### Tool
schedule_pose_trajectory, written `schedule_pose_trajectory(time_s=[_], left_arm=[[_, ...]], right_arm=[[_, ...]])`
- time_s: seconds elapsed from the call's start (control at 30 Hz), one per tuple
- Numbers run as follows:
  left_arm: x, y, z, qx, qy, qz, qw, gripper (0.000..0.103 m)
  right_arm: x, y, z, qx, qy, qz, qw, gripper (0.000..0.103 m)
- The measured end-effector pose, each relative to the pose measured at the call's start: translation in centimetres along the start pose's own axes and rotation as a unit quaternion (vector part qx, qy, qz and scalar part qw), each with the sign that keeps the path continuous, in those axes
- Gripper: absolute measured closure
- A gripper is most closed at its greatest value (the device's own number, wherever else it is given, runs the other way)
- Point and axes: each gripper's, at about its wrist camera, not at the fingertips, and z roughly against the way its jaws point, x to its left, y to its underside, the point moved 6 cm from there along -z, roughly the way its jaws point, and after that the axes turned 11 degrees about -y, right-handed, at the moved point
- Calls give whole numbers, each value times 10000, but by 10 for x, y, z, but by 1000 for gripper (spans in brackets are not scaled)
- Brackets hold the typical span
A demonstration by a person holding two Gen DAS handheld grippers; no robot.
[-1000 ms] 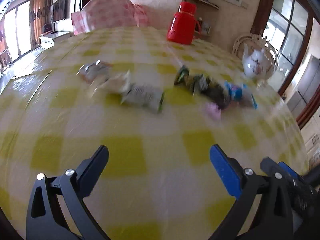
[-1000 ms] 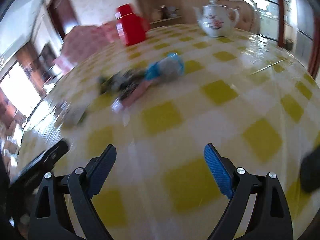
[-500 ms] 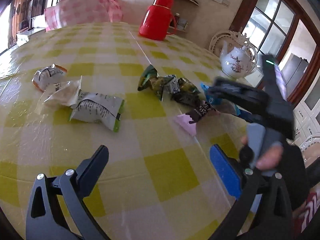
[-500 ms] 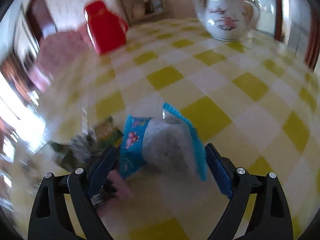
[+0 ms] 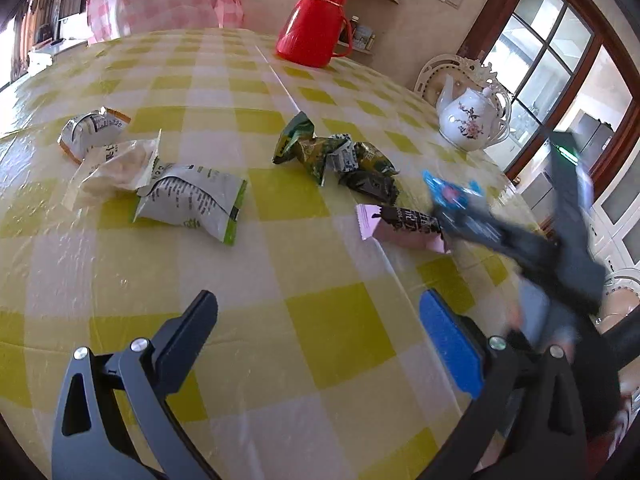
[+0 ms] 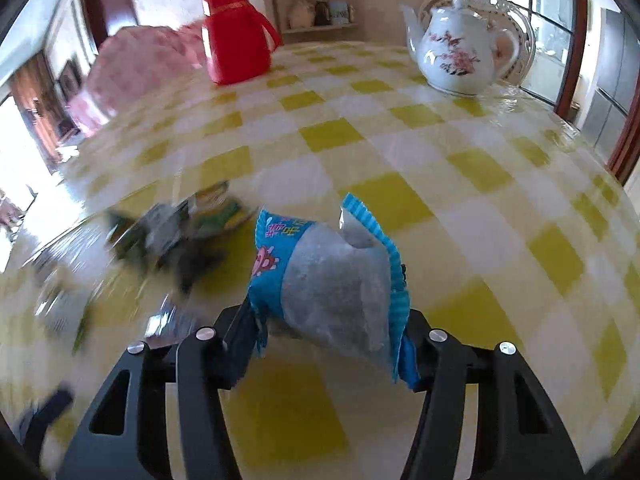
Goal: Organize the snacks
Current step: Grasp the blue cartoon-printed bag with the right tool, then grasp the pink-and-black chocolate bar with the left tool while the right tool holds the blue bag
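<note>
**Blue packet gripped, table wide around it**

The checked table (image 6: 472, 168) fills both views; bare cloth spreads across the lower centre and right of the right wrist frame, its far edge by the teapot (image 6: 460, 56) and red jug (image 6: 232, 48) at the top. The left gripper (image 5: 318, 320) stands wide apart over bare cloth, holding nothing. The right gripper (image 6: 328, 344) has just been closing, and its jaws now press the blue snack packet (image 6: 332, 280) at lower centre. The packet's pink lettering is unreadable.

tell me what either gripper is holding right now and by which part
The right gripper has just closed on the blue snack packet, pinching its lower sides. The left gripper is open, holding nothing.
</note>
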Motion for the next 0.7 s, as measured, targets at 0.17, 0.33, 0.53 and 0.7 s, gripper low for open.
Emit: schedule_pose_trajectory(time_s=[0.17, 0.33, 0.53, 0.7], left_arm=[[-17, 2, -1, -43, -179, -451, 9988, 2], [-32, -9, -17, 223, 1, 106, 9997, 2], [-61, -55, -49, 132, -568, 679, 9960, 2], [-78, -56, -79, 614, -1169, -31, 9912, 2]], right_arm=[[-4, 46, 71, -440, -642, -272, 9966, 46], [-10, 71, 80, -357, -823, -649, 9938, 46], [-27, 65, 87, -583, -712, -965, 9911, 46], [-26, 67, 78, -405, -738, -890, 9925, 46]])
